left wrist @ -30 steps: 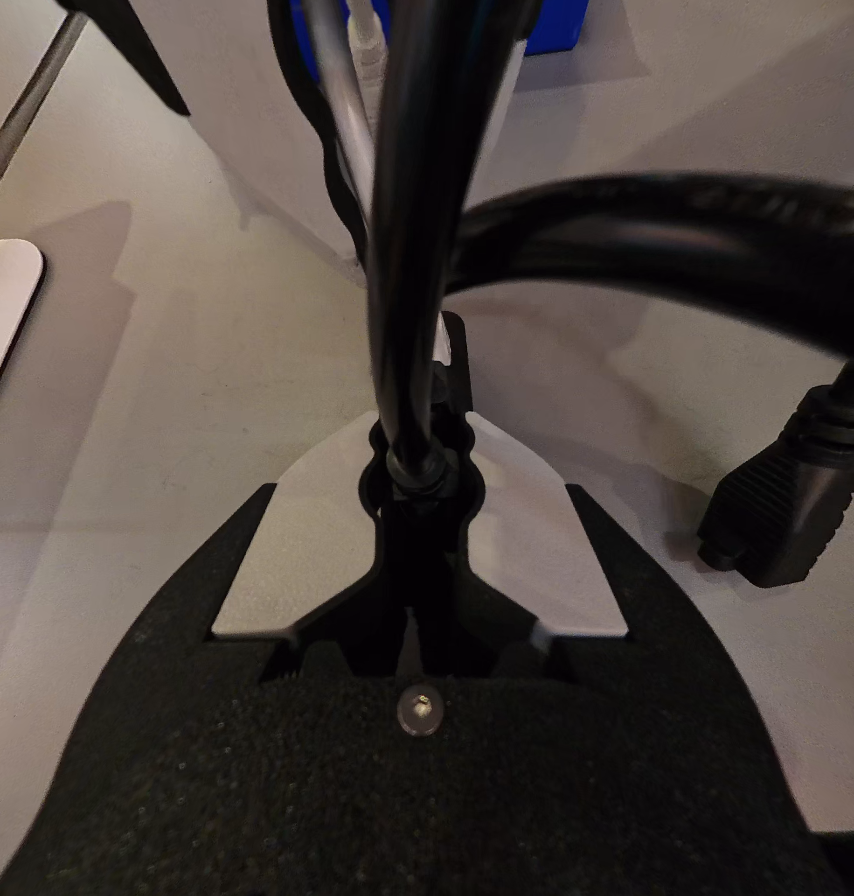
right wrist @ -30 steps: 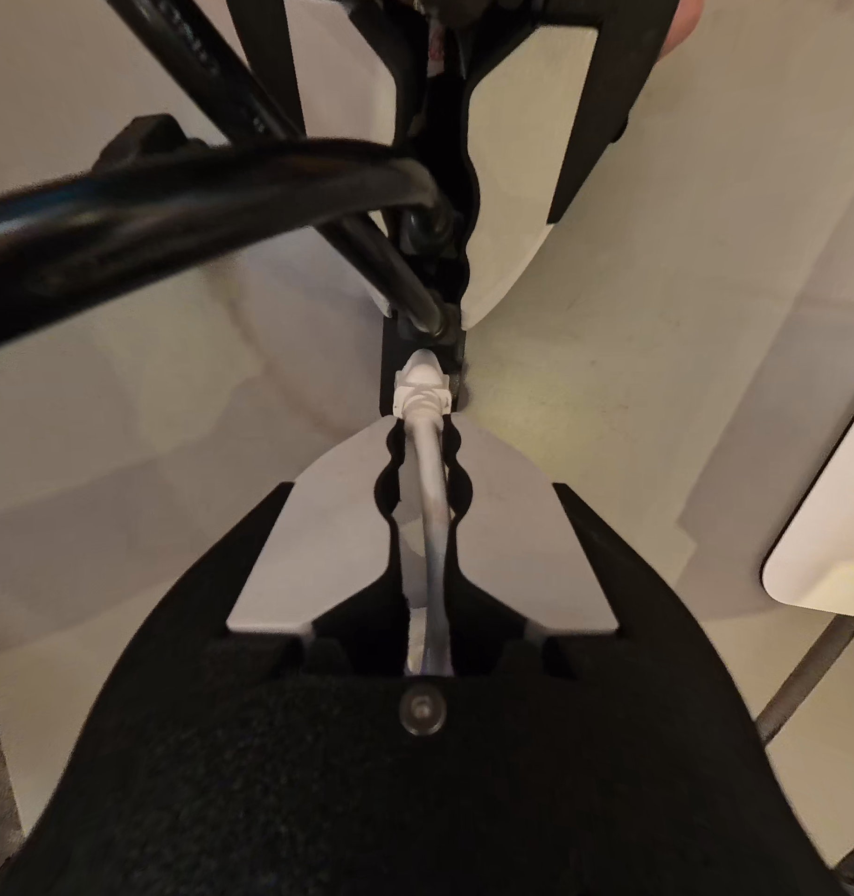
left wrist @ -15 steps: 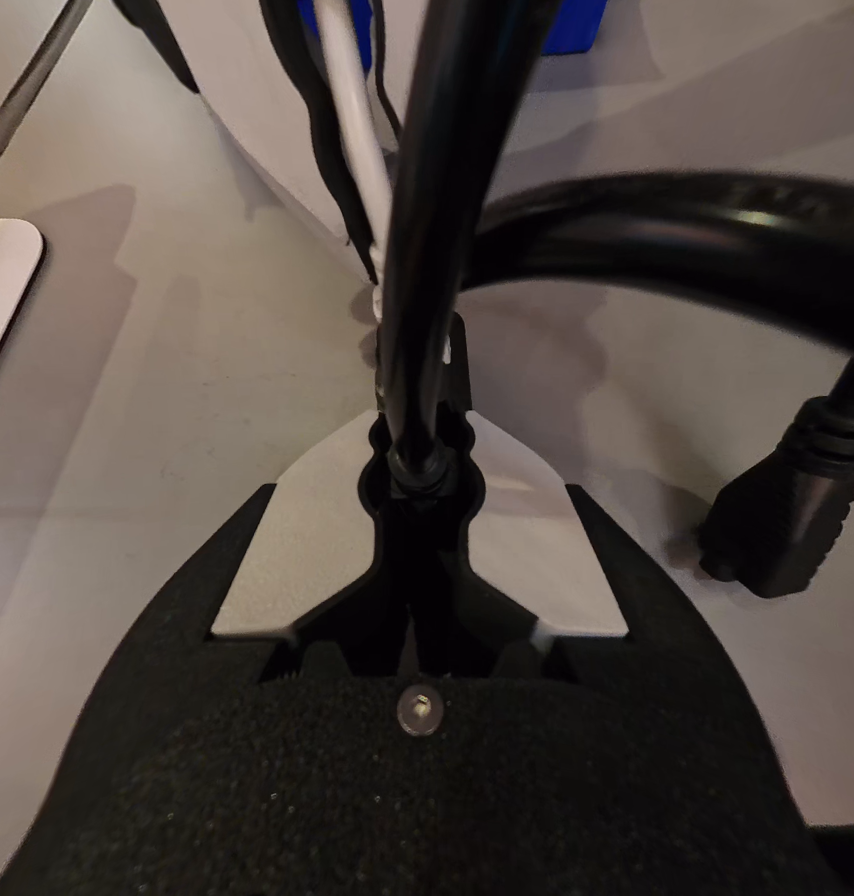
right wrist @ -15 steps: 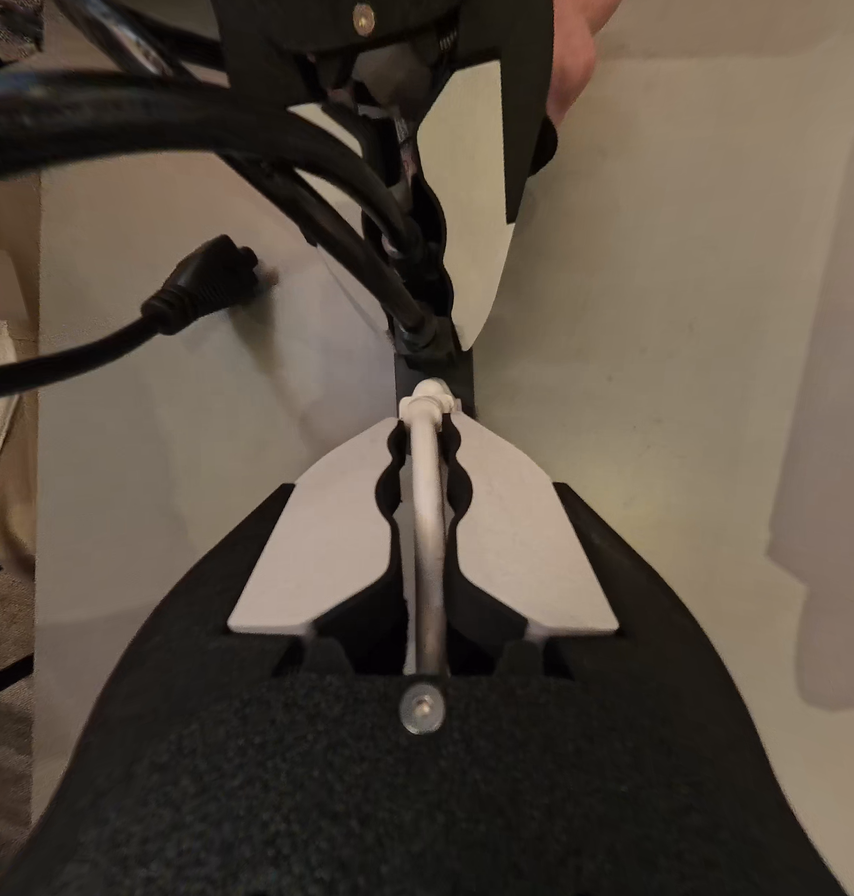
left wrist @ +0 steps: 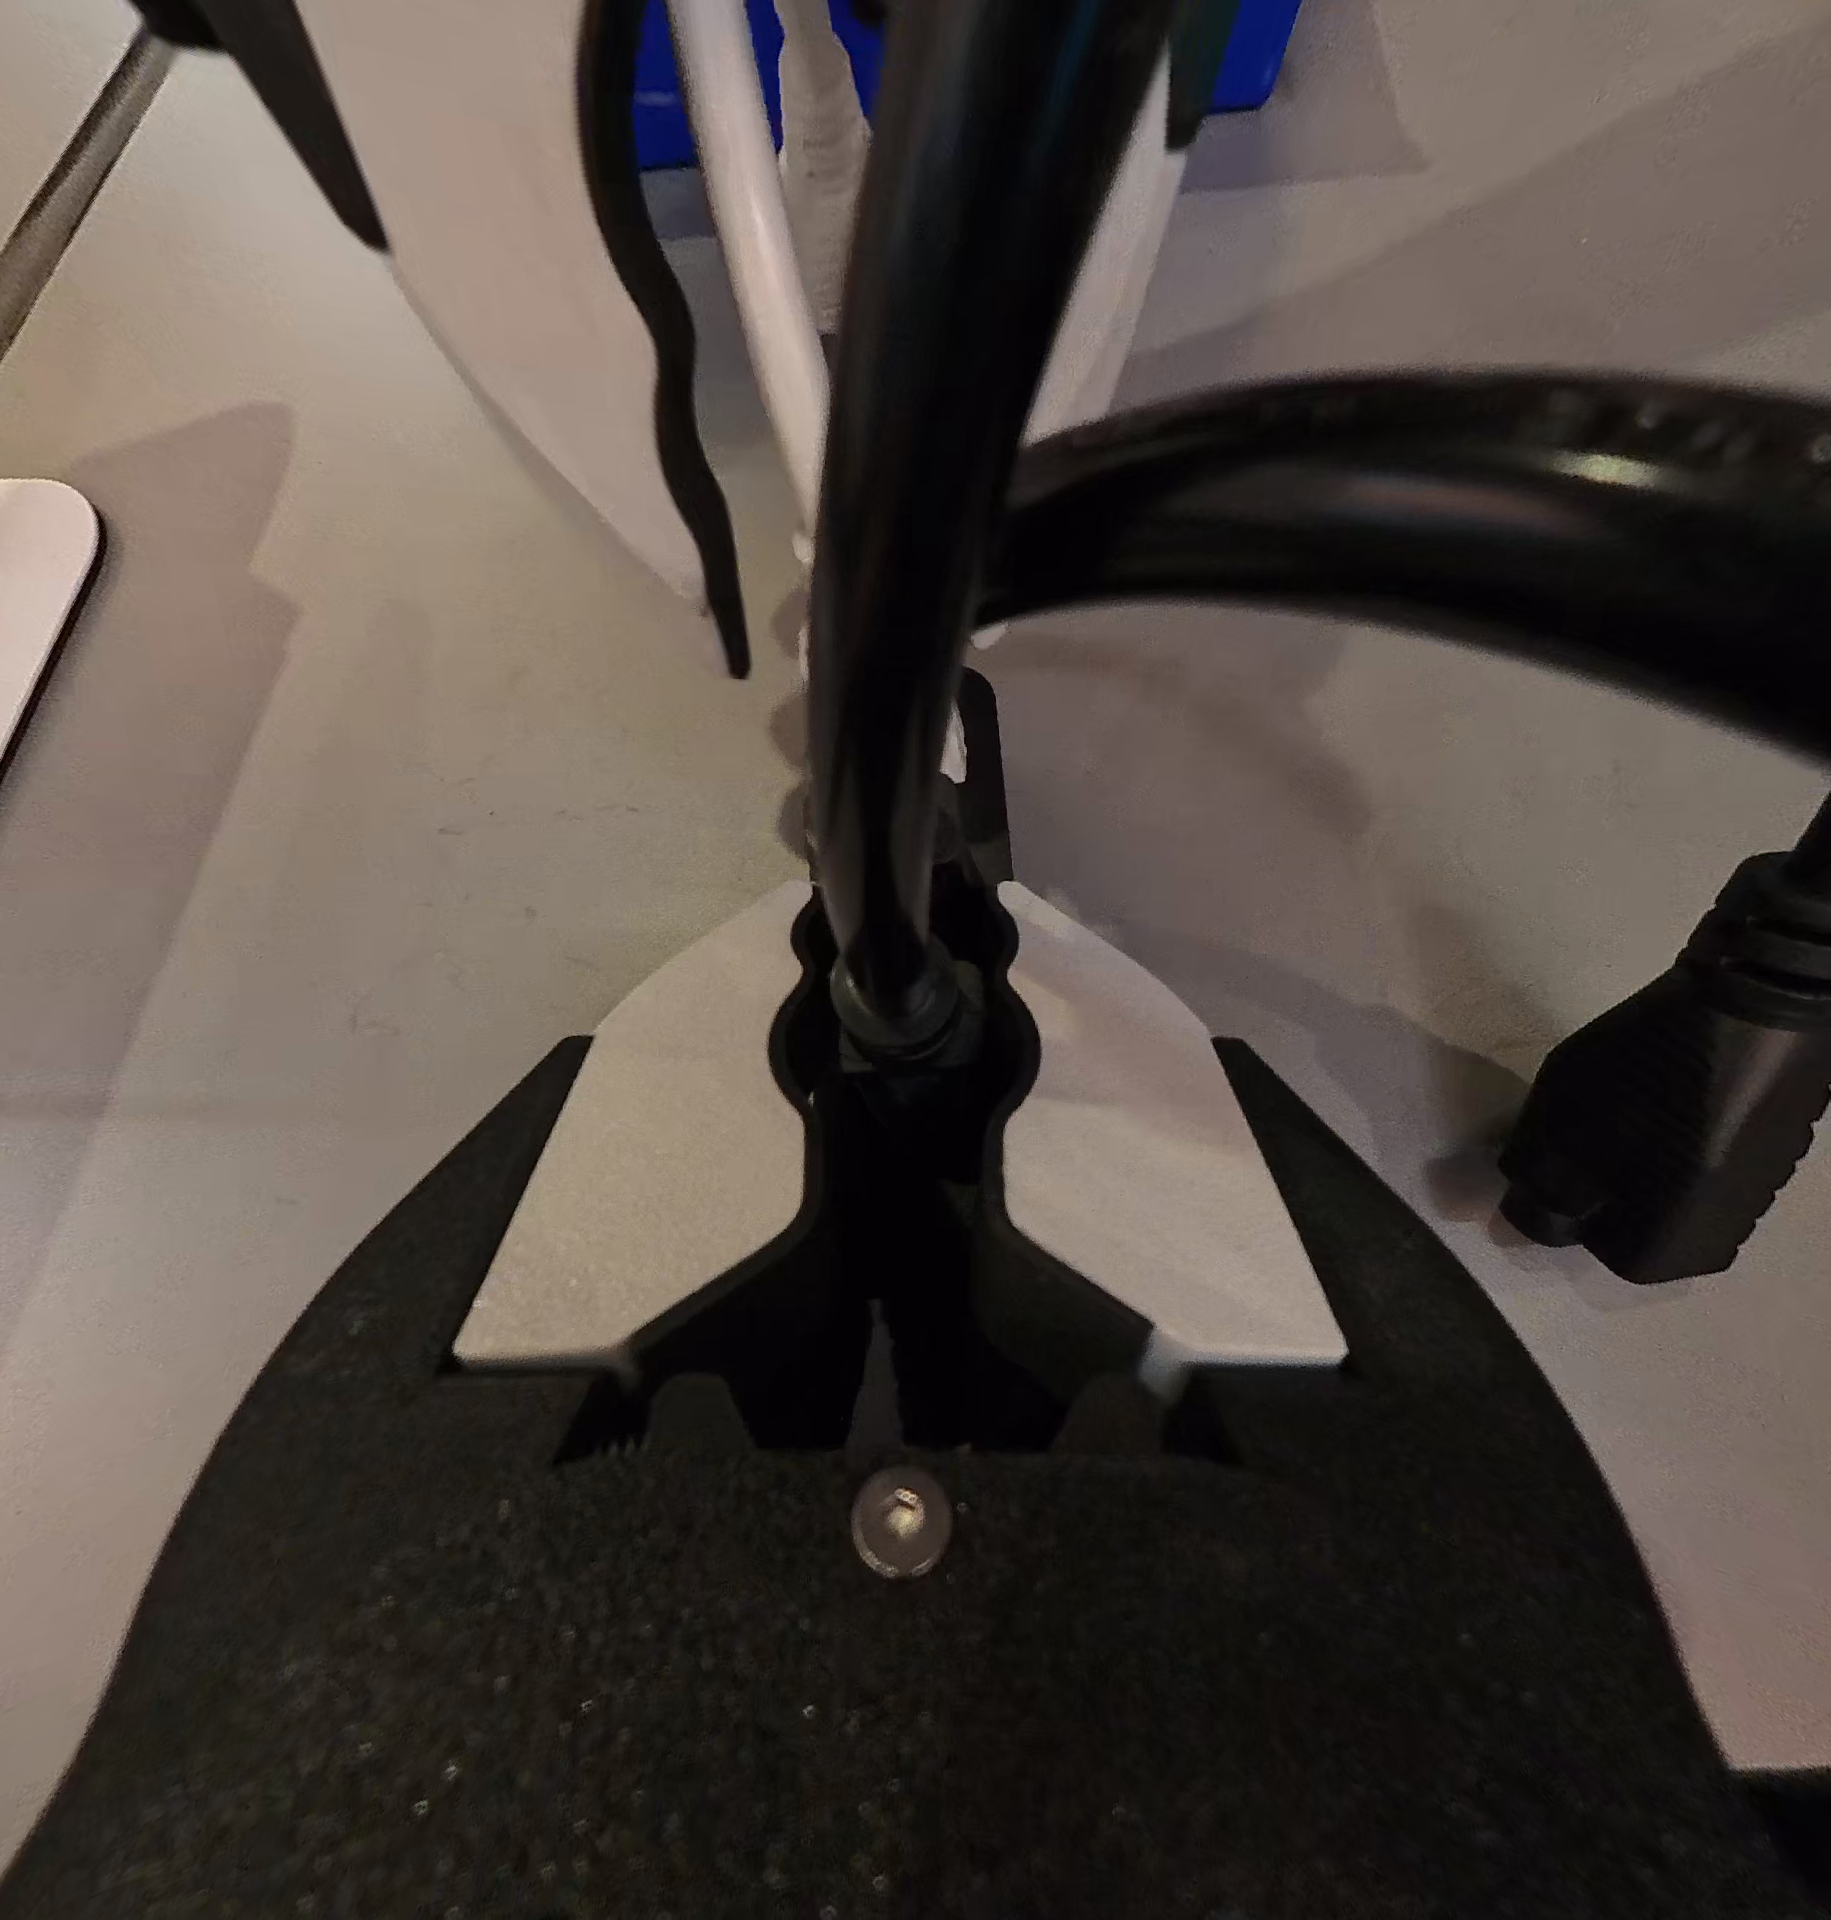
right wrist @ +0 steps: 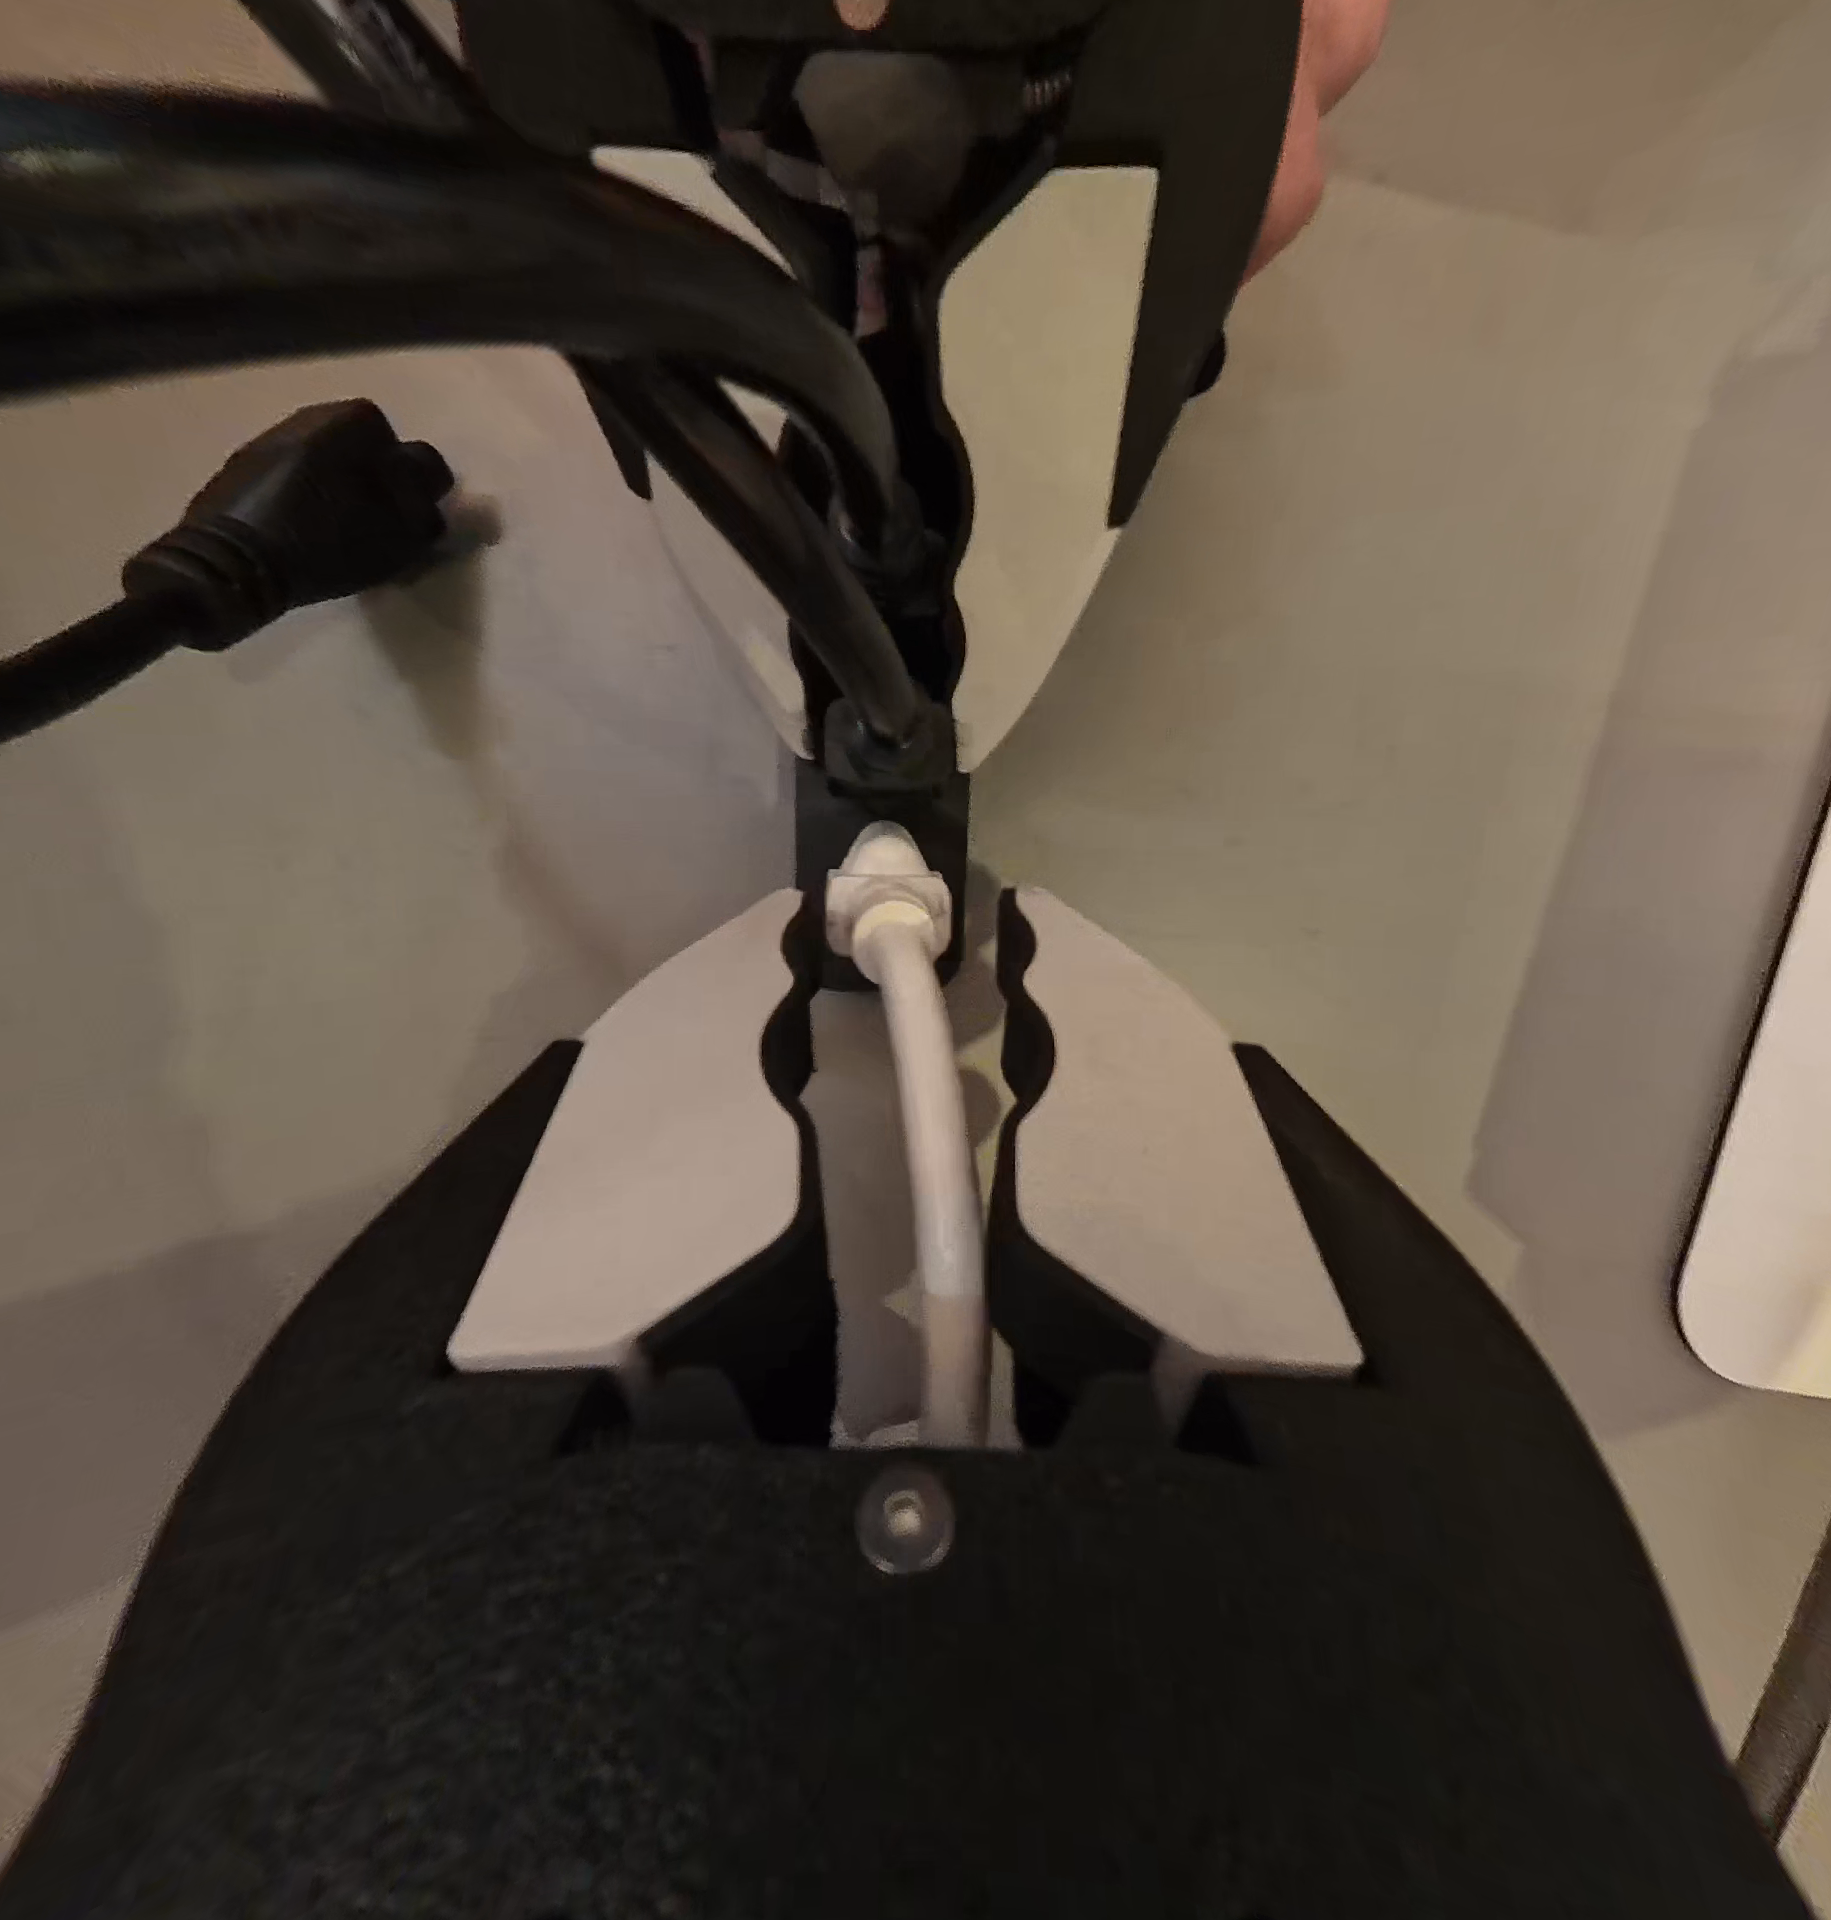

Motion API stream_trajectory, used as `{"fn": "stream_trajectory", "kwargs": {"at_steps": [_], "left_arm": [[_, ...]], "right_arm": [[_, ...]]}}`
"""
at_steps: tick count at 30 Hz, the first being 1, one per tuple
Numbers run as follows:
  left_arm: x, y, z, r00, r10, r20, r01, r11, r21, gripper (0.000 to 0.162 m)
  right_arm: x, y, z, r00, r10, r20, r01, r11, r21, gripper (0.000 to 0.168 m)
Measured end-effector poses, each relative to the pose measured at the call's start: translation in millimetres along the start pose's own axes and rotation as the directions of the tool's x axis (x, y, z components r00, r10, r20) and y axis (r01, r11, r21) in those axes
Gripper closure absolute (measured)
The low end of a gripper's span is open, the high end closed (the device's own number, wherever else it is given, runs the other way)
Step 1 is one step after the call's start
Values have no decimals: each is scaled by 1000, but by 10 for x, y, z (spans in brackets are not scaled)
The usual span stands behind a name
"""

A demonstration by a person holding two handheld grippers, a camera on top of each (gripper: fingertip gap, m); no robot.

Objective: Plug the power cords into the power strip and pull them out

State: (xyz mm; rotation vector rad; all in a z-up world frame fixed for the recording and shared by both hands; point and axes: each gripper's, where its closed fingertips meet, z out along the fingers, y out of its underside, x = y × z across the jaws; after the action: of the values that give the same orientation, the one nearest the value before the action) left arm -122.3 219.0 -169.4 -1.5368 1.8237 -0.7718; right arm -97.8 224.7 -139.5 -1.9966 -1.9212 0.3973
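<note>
the small black power strip stands on the pale table between the two grippers, and everything else sits around it. to its left in the right wrist view lies one loose black plug on the tabletop, well apart from the strip, its cord trailing off the left edge. two black cords sweep in from the upper left and drop down toward the far end of the strip, where the left gripper meets it with its fingers drawn tight on a black plug collar. one white cord is seated in the near end of the strip through its white plug; the right gripper straddles that cord with its two fingers spread apart, the cord running loose in the gap. to the right of the strip, well apart, one white board with a rounded corner lies on the table. in the left wrist view the left gripper is clenched on the black plug collar, the strip just beyond its tips, the white cord rising behind, and the loose plug to the right.
</note>
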Motion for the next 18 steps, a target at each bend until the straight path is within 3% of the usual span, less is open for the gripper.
{"fn": "stream_trajectory", "kwargs": {"at_steps": [3, 9, 12, 15, 18], "left_arm": [[0, 0, 1, 1000, 1, -1, -1, 1000, 0, 135], [1, -1, 0, 1000, 0, -1, 0, 1000, 1, 135], [1, 0, 0, 1000, 1, 2, -1, 1000, 2, 135], [2, 0, -1, 1000, 0, 1, 0, 1000, 2, 135], [14, -1, -2, 1000, 5, -12, -5, 1000, 3, 135]], "right_arm": [[-28, 83, 96, 1000, -25, 7, 25, 997, -73, 133], [14, 69, 25, 1000, 3, 8, -3, 999, -44, 136], [105, -60, -327, 987, 106, -120, -92, 988, 124, 139], [-15, -112, -701, 935, 268, -232, -172, 916, 363, 138], [-333, 14, -484, 880, 393, -265, -200, 815, 543, 124]]}}
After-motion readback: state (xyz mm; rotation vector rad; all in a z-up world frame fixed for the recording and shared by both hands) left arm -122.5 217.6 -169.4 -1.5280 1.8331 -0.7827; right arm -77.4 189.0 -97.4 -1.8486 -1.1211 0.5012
